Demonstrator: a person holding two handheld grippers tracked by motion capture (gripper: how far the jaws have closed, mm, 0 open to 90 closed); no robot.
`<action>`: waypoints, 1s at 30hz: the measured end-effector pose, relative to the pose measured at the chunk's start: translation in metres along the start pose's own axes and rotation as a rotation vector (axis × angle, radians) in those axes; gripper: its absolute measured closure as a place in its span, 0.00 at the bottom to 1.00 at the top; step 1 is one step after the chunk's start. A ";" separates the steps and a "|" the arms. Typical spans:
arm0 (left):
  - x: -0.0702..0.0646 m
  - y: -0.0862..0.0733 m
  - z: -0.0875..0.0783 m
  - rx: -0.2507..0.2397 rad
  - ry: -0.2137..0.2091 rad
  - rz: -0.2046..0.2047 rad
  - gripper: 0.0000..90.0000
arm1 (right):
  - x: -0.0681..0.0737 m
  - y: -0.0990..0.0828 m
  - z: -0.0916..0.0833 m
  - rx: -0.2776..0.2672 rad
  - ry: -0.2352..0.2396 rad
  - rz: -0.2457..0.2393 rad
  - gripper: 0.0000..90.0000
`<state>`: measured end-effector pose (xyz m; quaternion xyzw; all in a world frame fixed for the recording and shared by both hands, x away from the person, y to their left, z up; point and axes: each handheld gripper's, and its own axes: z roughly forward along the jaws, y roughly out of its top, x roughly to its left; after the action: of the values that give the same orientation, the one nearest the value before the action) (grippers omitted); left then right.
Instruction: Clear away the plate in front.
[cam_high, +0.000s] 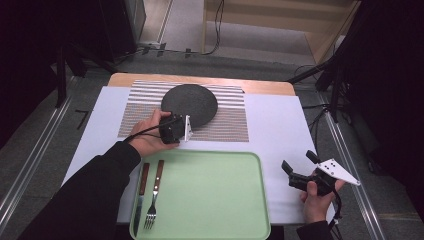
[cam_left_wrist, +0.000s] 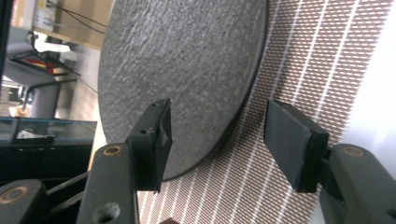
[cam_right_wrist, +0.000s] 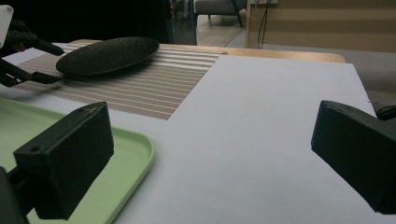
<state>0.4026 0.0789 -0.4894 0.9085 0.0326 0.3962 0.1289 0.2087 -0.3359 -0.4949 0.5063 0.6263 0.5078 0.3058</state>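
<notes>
While the left claw (cam_high: 192, 126) straddles the near edge of the dark slate plate (cam_high: 190, 104) on the striped mat (cam_high: 231, 120), jaws half apart, not gripping, right claw (cam_high: 298, 166) hangs wide open, empty, beside green tray (cam_high: 210, 195).

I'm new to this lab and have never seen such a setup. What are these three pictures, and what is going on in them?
A person holds a two-jaw gripper in each hand. One camera looks down from above; the other two ride on the grippers.

On the table lie a striped mat, a dark round plate on it, and a green tray with a knife and fork.

The left gripper reaches the plate's edge, one jaw above and one below, not yet gripping. The right gripper is open and holds nothing.
</notes>
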 end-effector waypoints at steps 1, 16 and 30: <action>0.000 0.000 0.001 -0.001 0.004 0.004 0.49 | 0.000 0.000 0.000 0.000 0.000 0.000 0.00; -0.003 0.002 0.013 0.008 0.048 0.049 0.56 | -0.001 0.000 0.000 0.001 -0.001 0.005 0.00; -0.005 0.006 0.022 0.011 0.074 0.125 0.58 | -0.006 -0.001 -0.003 -0.004 -0.003 0.025 0.00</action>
<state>0.4148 0.0680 -0.5059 0.8942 -0.0173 0.4366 0.0975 0.2076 -0.3422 -0.4954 0.5143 0.6186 0.5119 0.3015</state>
